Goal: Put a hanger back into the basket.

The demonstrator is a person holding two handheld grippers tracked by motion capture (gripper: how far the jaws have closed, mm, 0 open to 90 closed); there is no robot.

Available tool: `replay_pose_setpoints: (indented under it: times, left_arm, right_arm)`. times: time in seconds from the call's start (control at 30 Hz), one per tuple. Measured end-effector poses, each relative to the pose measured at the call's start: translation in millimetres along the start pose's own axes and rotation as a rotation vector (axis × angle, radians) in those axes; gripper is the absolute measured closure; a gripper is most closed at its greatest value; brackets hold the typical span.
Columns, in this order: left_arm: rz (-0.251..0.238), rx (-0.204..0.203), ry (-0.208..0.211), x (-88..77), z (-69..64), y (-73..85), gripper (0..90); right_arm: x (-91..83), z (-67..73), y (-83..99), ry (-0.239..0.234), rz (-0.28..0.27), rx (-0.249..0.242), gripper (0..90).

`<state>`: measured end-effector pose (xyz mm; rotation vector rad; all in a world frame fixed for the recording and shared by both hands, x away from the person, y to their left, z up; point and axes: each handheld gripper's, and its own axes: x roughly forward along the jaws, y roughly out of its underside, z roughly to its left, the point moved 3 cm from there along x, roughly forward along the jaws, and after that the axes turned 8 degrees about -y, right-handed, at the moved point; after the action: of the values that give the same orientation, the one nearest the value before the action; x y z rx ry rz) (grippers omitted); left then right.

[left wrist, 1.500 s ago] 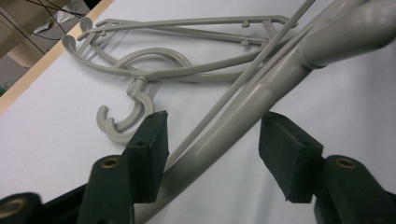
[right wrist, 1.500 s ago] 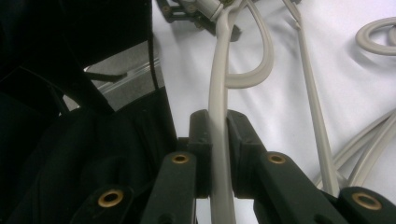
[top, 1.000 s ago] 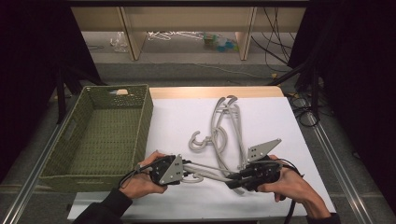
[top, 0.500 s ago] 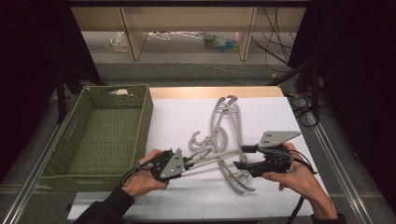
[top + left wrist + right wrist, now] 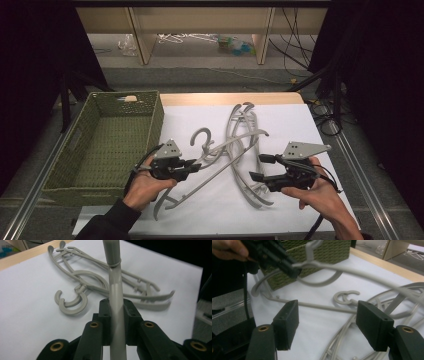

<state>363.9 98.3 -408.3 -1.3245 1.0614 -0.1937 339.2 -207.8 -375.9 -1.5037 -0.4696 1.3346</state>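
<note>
A: Status, near side first?

B: Left claw is clenched on a grey plastic hanger. Left gripper view: the hanger's bar runs straight up between the two black jaws, pads pressed on both sides.

A: Is the hanger off the tabletop?

B: Partly. The gripped stretch is raised; in the right gripper view its arm crosses mid-air above the white sheet. In the high view its lower end sits near the front edge of the sheet; can't tell if it touches.

A: Right side?

B: Right claw is released. Jaws have just been opening and stand wide apart, nothing between the pads. Right gripper view looks through the gap at bare sheet and hanger bars lying beyond it.

A: Rest of the hangers?

B: Pile of grey hangers lies on the white sheet, middle of the tabletop, between and beyond the two claws. One hook curls up just beyond the left claw. Arms overlap; can't count them.

A: Farther out?

B: Green woven basket at the left, just beside the sheet, next to the left hand. A small pale item sits at its far end; too small to identify. Wooden tabletop edge shows beyond the sheet.
</note>
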Motion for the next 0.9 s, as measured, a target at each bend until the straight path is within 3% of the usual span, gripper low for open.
replay_pose_setpoints:
  times: [0.13, 0.17, 0.2, 0.37, 0.63, 0.77, 0.9]
  left_arm:
    - [-0.046, -0.095, 0.016, -13.6, 6.2, -5.6, 78.9]
    - [-0.046, -0.095, 0.016, -13.6, 6.2, -5.6, 78.9]
    - [-0.066, -0.130, 0.001, -22.2, 10.1, -8.7, 78.9]
    - [-0.134, -0.213, 0.009, -46.3, 22.9, -17.3, 78.8]
    - [-0.228, -0.270, -0.020, -88.5, 43.3, -34.1, 78.8]
    - [-0.272, -0.273, -0.048, -111.9, 54.7, -45.3, 78.8]
    - [-0.288, -0.329, -0.081, -130.0, 73.0, -51.1, 78.8]
  right_arm:
    - [4.1, 1.7, 7.4, 0.007, -0.010, 0.017, 35.6]
    - [5.0, 1.0, 9.6, 0.018, -0.017, 0.015, 35.6]
    - [6.5, 0.8, 12.2, 0.021, -0.020, 0.021, 35.6]
    - [15.7, 0.2, 22.6, 0.012, -0.008, 0.030, 35.2]
    - [23.6, -0.4, 32.0, 0.015, 0.019, 0.051, 33.7]
    - [26.7, -1.7, 35.9, 0.018, 0.027, 0.061, 33.3]
    - [29.2, -2.5, 38.7, -0.002, 0.031, 0.074, 32.8]
